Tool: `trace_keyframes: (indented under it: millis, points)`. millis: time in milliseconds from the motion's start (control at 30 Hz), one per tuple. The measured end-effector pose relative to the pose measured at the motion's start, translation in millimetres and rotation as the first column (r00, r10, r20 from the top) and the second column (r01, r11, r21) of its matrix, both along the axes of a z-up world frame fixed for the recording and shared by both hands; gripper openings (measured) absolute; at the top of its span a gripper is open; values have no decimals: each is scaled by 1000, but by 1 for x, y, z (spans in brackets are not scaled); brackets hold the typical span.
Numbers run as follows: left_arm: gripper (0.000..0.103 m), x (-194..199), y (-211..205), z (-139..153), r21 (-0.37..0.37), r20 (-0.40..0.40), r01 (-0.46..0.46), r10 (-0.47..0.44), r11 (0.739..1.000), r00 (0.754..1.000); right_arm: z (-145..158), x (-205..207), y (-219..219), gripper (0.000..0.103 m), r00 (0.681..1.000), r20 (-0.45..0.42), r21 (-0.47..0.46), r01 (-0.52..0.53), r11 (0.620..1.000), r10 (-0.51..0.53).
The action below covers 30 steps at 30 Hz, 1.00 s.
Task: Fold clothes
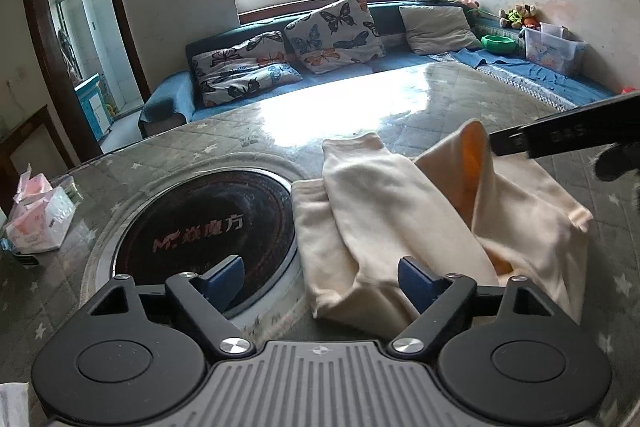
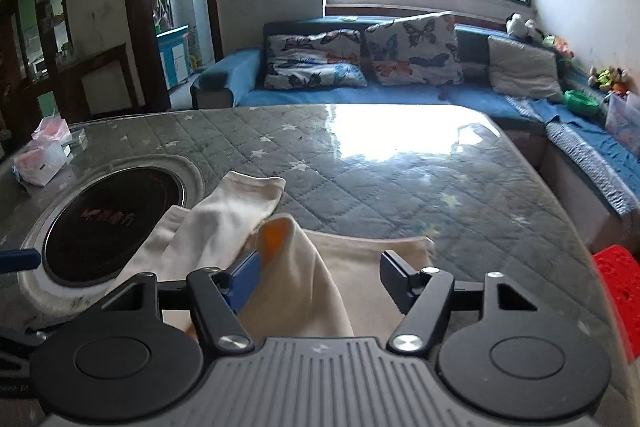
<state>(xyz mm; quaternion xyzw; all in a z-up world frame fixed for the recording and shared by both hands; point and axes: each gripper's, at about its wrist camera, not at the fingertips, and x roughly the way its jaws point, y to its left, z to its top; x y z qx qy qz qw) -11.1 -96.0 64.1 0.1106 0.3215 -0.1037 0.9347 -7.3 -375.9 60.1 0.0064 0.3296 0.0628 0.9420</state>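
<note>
The left gripper (image 1: 320, 277) is pointing forward and slightly downward, with its two blue fingers (image 1: 226, 279) standing wide apart. Nothing is lying between them; the right finger is only touching the edge of the cream garment (image 1: 400, 219) from above.

The right gripper (image 2: 316, 273) is also showing its jaws spread wide. A raised fold of the same garment is hanging between its fingers and leaning against the left blue pad (image 2: 244, 281), while the other pad is standing apart from it. In the left wrist view this gripper is entering from the right side as a dark bar, and its tip is reaching to the lifted peak of the cloth.
</note>
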Motion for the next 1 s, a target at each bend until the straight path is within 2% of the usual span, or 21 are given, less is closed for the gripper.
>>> trace_keyframes:
  millis: [33, 100, 167, 200, 333, 433, 467, 567, 767, 900, 1000]
  points:
    - [82, 3, -1, 1, 0, 1, 0, 0, 1000, 1000, -2, 8, 1, 59, 1000, -10, 3, -4, 1000, 4]
    - [81, 9, -3, 3, 2, 5, 2, -2, 1000, 1000, -8, 21, 4, 57, 999, -31, -13, -7, 1000, 6]
    - [79, 15, -6, 4, 0, 9, 6, -6, 1000, 1000, -18, 32, 7, 48, 998, -58, -34, -6, 999, 4]
    - [79, 18, -8, 5, -4, 9, 10, -10, 1000, 1000, -23, 37, 8, 47, 997, -75, -35, -7, 999, 4]
    - [79, 31, -17, 6, -7, 3, 24, -24, 1000, 1000, -36, 48, 7, 37, 995, -95, -4, -33, 999, 32]
    - [80, 46, -23, 7, -19, -13, 26, -27, 999, 1000, -39, 50, 5, 13, 995, -90, -2, -38, 999, 37]
    - [80, 50, -24, 7, -26, -17, 25, -26, 999, 1000, -40, 50, 4, 10, 995, -87, -2, -39, 999, 38]
    - [80, 62, -31, 3, -31, -28, 27, -28, 999, 999, -34, 43, -5, 6, 998, -58, 0, -15, 1000, 14]
    - [80, 81, -55, -9, 1, -40, 62, -62, 998, 997, -19, 7, -37, 5, 996, 22, -25, 83, 996, -82]
    - [80, 95, -70, -18, 25, -50, 78, -76, 997, 996, -8, -31, -70, 5, 976, 70, -5, 205, 979, -204]
    - [82, 104, -76, -22, 27, -61, 86, -84, 996, 995, -11, -61, -89, 5, 952, 75, -16, 299, 954, -297]
